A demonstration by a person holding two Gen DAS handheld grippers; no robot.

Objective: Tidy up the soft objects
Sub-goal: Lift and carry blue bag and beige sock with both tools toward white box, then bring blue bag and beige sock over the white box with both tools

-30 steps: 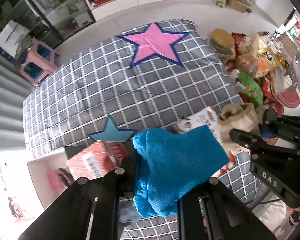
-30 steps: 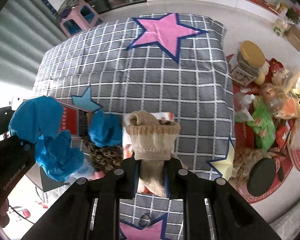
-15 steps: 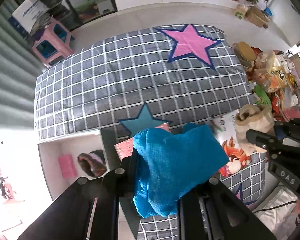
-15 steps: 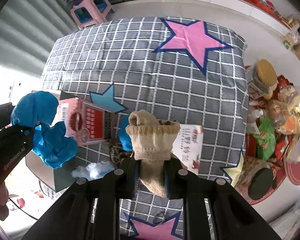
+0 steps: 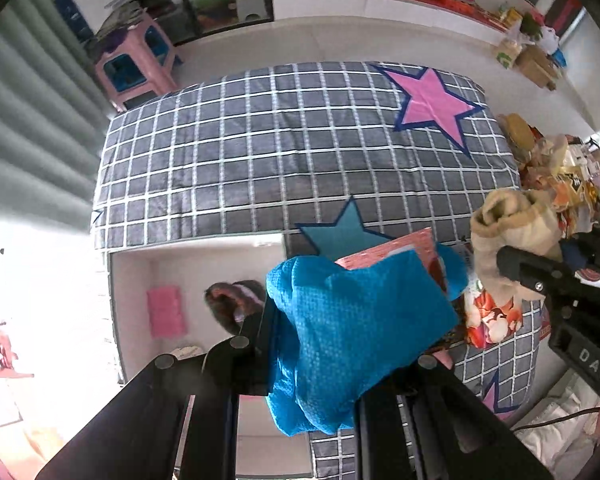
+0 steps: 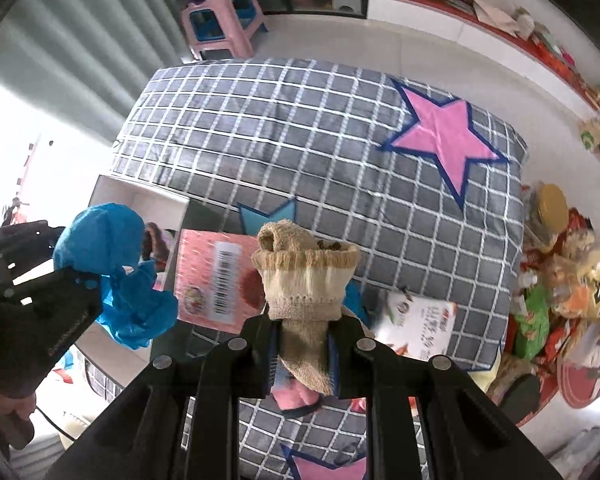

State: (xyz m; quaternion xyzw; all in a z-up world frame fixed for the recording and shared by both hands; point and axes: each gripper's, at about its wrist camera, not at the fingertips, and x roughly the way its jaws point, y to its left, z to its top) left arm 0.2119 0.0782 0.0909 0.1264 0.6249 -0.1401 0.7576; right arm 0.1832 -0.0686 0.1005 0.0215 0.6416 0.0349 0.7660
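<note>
Left gripper (image 5: 332,344) is clamped on a bunched-up blue cloth (image 5: 352,332), hanging over the edge of a white box (image 5: 132,280) that's got a pink pad (image 5: 165,310) and some dark fuzzy thing (image 5: 236,300) inside. Off to the right, the right gripper (image 5: 540,276) is pinching a beige sock (image 5: 512,232). Grey checked blanket (image 5: 280,160) with a pink star (image 5: 432,108) underneath, plus a red box (image 5: 388,250) just behind the cloth.

The left gripper (image 5: 340,340) is clamped on a blue cloth (image 5: 356,328) bunched between its fingers, held up — apart from the right gripper (image 6: 304,344), whose jaws pinch a beige sock (image 6: 304,280) standing upright above its fingertips.
</note>
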